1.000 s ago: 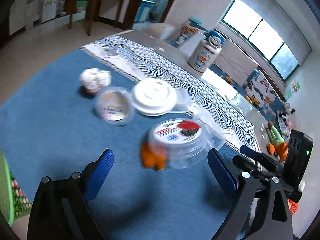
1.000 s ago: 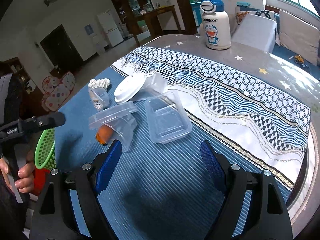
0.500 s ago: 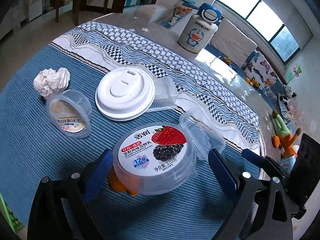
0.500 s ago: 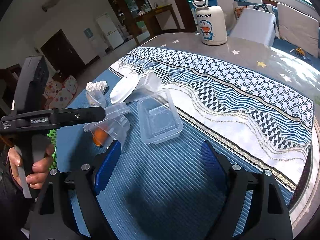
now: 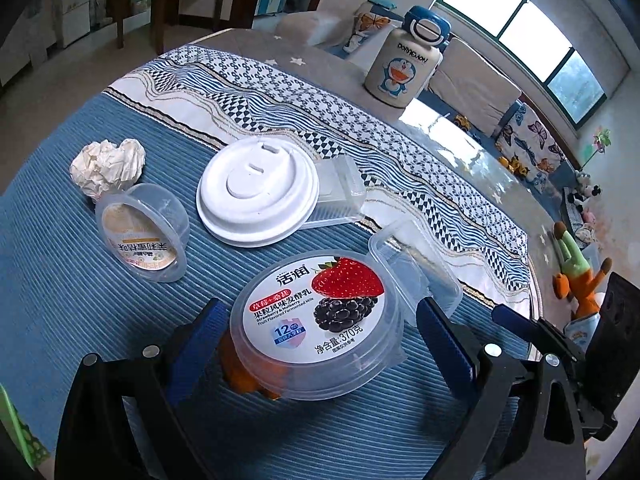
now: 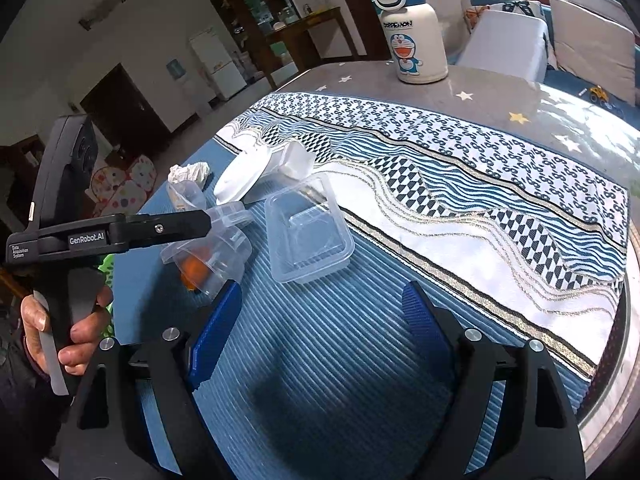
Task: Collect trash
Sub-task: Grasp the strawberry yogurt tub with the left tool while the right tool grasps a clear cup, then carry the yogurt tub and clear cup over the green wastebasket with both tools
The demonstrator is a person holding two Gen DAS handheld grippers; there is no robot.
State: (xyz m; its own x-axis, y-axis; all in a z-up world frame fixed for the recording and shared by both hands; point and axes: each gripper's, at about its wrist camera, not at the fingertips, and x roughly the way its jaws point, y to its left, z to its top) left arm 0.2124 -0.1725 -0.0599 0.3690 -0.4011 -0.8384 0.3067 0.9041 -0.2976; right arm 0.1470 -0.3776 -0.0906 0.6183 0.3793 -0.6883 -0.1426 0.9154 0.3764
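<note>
A clear yogurt cup (image 5: pixel 316 320) with a strawberry label lies tilted on the blue cloth, and an orange scrap (image 5: pixel 240 376) shows under it. My left gripper (image 5: pixel 318 308) is open, one finger on each side of the cup; a gap shows at the right pad. In the right wrist view the same cup (image 6: pixel 212 248) sits under the left gripper's arm. My right gripper (image 6: pixel 320 292) hangs open over bare blue cloth, just short of a clear rectangular tray (image 6: pixel 308 228). A crumpled paper ball (image 5: pixel 108 162), a small clear cup (image 5: pixel 142 232) and a white lid (image 5: pixel 258 190) lie further back.
A Doraemon bottle (image 5: pixel 404 60) stands at the table's far side on the grey top. A small clear box (image 5: pixel 340 188) rests behind the white lid. A green basket (image 6: pixel 106 264) shows beside the table at the left, near a hand (image 6: pixel 76 332) on the left gripper's handle.
My left gripper has moved forward and down until its fingers straddle the yogurt cup, then stopped. The right gripper has stayed about where it was, still open.
</note>
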